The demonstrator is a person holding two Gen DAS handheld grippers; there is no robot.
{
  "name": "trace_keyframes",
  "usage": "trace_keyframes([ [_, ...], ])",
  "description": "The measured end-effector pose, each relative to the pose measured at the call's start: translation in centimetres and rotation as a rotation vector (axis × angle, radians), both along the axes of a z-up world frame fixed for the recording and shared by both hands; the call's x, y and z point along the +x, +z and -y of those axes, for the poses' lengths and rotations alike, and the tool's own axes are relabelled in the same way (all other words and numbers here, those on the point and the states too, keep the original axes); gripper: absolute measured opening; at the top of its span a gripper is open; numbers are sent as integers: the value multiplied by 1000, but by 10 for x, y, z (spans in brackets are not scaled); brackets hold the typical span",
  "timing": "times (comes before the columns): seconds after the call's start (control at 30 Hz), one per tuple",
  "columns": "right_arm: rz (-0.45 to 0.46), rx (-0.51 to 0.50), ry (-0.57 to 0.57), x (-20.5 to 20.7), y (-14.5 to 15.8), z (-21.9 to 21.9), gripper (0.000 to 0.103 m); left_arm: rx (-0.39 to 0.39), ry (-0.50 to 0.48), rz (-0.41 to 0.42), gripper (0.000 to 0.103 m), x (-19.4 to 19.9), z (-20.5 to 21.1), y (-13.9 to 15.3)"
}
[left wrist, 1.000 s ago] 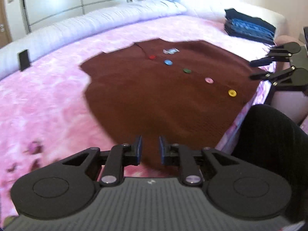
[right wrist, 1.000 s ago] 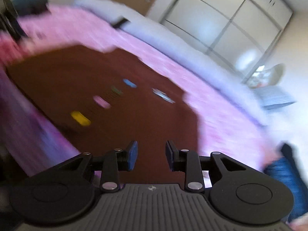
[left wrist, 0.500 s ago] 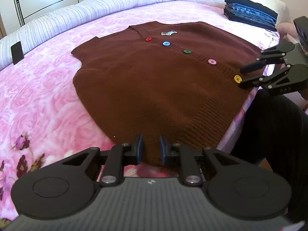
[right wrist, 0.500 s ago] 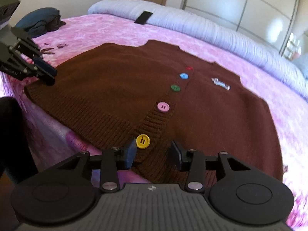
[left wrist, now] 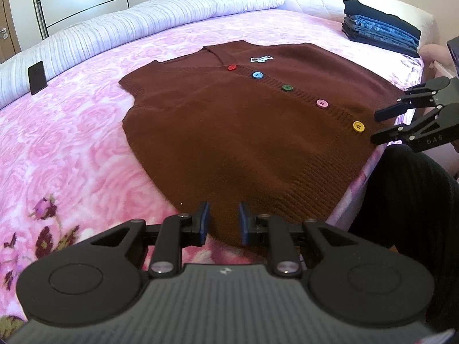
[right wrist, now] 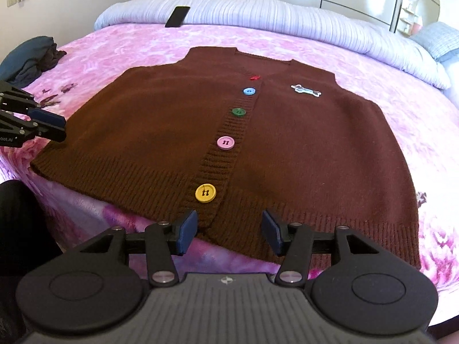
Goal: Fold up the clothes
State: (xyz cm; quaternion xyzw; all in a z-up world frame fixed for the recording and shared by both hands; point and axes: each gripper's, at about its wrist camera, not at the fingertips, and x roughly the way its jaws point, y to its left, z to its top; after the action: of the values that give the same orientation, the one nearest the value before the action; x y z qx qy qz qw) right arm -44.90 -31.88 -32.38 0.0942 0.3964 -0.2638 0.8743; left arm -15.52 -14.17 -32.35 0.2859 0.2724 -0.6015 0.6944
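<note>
You have the brown knitted vest [right wrist: 301, 149] lying flat, face up, on the pink floral bedspread [left wrist: 71, 143]; its hem sits at the bed's near edge by you and its neckline points away toward the white ribbed bolster [right wrist: 287, 14], so the long axis runs from you straight across the bed, marked by the button row (yellow [right wrist: 205, 193] nearest, then pink, green, blue, red). Your left gripper [left wrist: 221, 223] hovers over the vest's left hem corner with its jaws nearly together and nothing between them; your right gripper [right wrist: 229, 228] hangs just above the hem beside the yellow button, jaws opening, gripping nothing. Folded jeans [left wrist: 381, 31] are stacked well beyond the vest.
</note>
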Motion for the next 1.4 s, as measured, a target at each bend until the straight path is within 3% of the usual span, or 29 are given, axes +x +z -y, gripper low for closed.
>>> trace_keyframes([
  [0.17,-11,-21,-8,-1,3,-3,54,-18,19,-14,19,13,-5,6],
  [0.33,36,-222,69,14,35,-37,54,-33,72,48,21,56,-4,25],
  [0.53,85,-174,262,81,41,-85,54,14,56,206,23,106,18,34],
  [0.7,30,-131,449,147,18,-134,54,1,-6,245,33,120,25,30],
  [0.9,-127,-171,503,181,-12,-149,36,29,-157,410,42,112,29,3],
  [0.93,-139,-192,501,179,-11,-147,27,30,-184,440,42,111,30,-1],
  [0.97,-150,-212,499,178,-10,-146,8,30,-212,471,45,109,32,-5],
  [1.07,-115,-226,471,168,-2,-137,6,28,-334,633,58,99,44,-21],
  [1.17,-38,-164,425,156,18,-123,6,29,-510,801,59,90,60,-39],
  [1.33,18,-145,367,146,40,-108,6,32,-747,954,51,83,92,-55],
  [1.4,34,-129,353,145,44,-102,6,62,-812,986,29,80,103,-59],
])
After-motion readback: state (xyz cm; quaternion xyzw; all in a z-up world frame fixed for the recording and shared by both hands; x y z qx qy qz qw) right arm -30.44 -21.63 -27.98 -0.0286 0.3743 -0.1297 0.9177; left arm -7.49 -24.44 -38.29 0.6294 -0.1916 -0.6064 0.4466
